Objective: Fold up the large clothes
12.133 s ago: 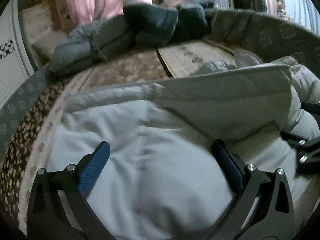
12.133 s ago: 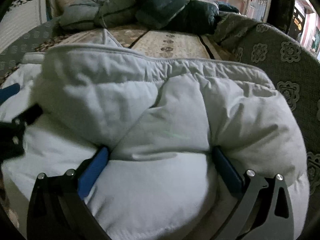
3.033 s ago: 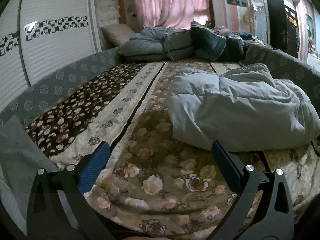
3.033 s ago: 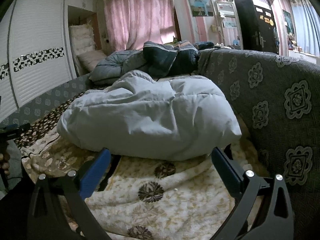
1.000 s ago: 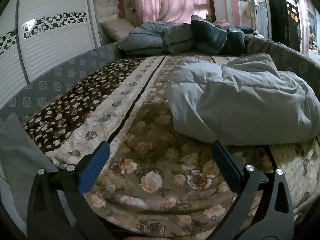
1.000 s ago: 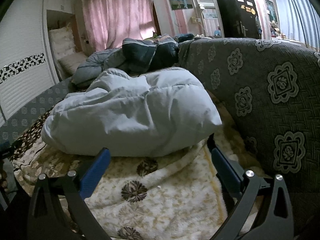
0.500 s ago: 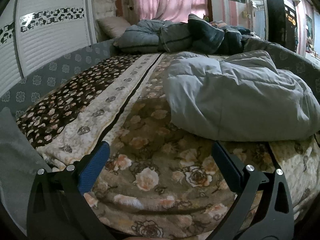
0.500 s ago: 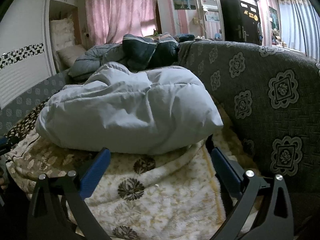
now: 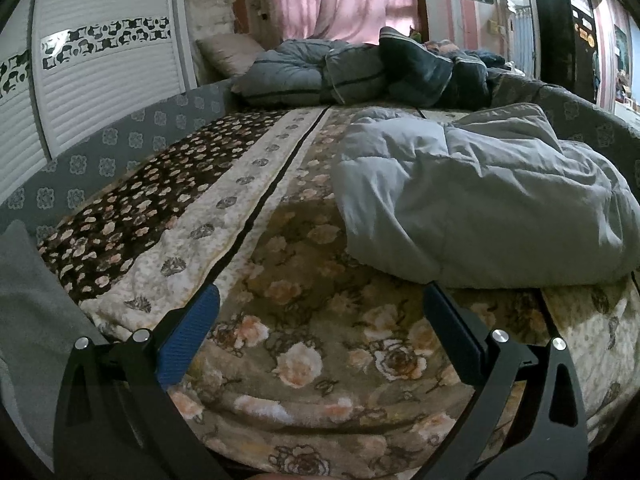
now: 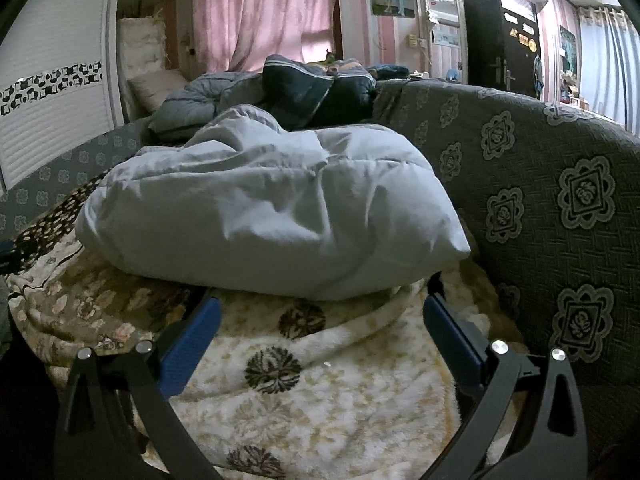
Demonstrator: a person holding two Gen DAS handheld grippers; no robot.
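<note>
A pale grey-blue puffy garment lies bundled in a thick folded heap on the right side of the flowered bed cover. It also shows in the right wrist view, resting beside the grey patterned bed rail. My left gripper is open and empty, over the cover near the bed's front edge, left of the heap. My right gripper is open and empty, just in front of the heap and apart from it.
Dark and grey-blue quilts and a pillow are piled at the far end. A white slatted wardrobe stands along the left. A grey cloth lies at the near left. A dark door is at the far right.
Over twelve seconds both grippers went from pressing against the garment to drawn back to the bed's front edge, open. In the last second both views shifted only slightly.
</note>
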